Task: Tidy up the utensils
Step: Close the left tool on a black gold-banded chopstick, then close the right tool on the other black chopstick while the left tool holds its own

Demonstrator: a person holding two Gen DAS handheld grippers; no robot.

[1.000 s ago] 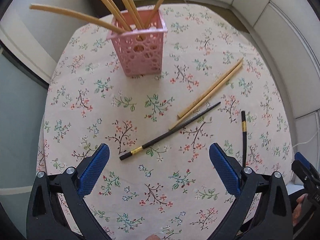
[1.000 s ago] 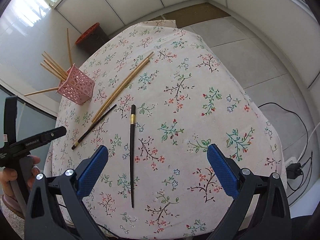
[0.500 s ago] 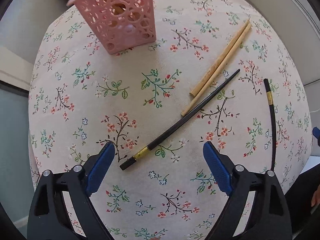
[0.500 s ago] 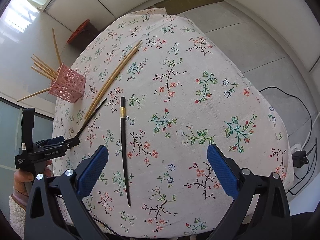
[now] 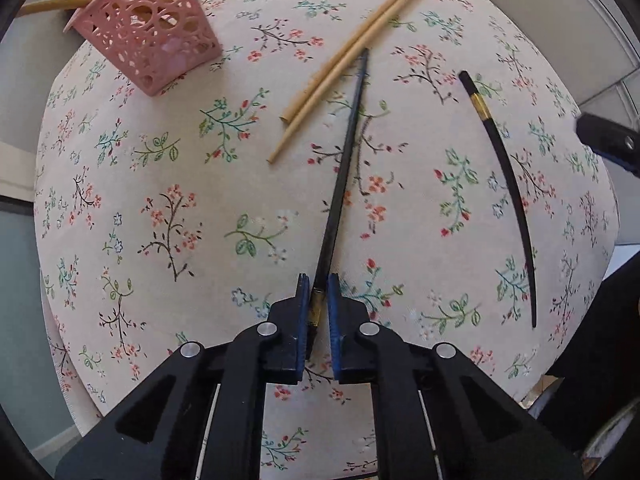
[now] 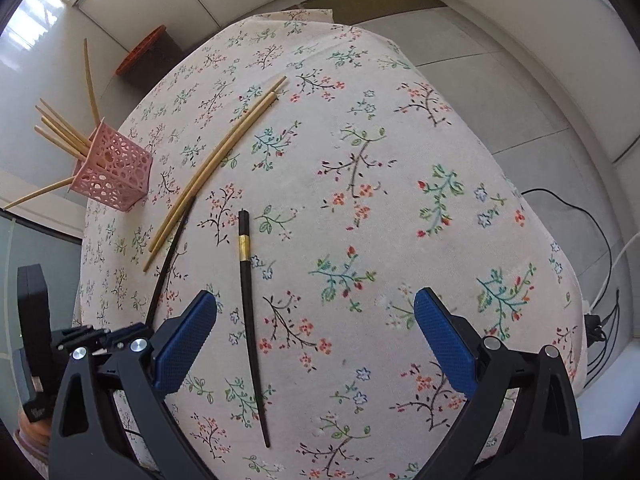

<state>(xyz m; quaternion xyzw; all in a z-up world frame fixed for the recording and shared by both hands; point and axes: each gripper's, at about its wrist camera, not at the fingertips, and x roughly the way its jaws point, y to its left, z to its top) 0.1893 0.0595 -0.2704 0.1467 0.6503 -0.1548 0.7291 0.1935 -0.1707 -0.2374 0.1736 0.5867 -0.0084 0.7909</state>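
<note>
Black chopstick (image 5: 340, 184), butt end nipped by my left gripper (image 5: 318, 304); right gripper (image 6: 316, 336) gaping, empty; lift level toward pink basket (image 5: 148, 32), upper left.

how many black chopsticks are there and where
2. One black chopstick is clamped at its gold-banded end in the left hand-held gripper; the other black chopstick lies on the tablecloth before the open right hand-held gripper.
</note>
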